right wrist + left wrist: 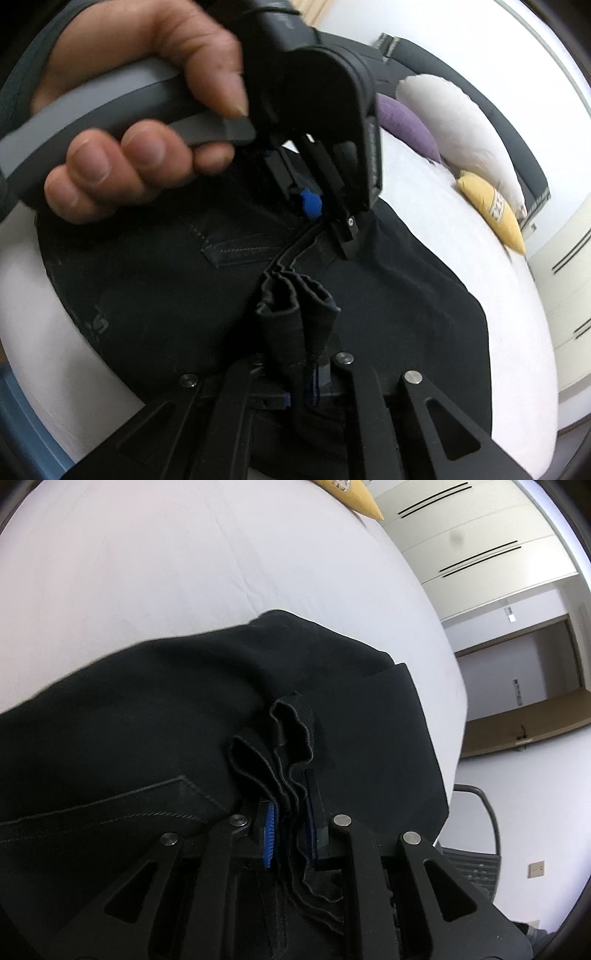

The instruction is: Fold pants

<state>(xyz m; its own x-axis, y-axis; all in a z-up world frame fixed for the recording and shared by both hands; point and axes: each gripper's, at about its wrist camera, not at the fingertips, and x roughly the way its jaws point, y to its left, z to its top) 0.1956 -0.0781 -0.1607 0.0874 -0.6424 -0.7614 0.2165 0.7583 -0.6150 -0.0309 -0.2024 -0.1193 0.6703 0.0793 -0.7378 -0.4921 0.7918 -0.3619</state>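
2 grippers, both clamped on cloth. L wrist view: left gripper pinches bunched edge of black pants, which lie on white bed. R wrist view: right gripper pinches pants' folded edge; person's hand w/ the left gripper just beyond.

Both wrist cameras look closely down their fingers at the black pants on the bed, facing its yellow-pillow end.

No legible text in either view (yellow pillow carries a print, too blurred to read).
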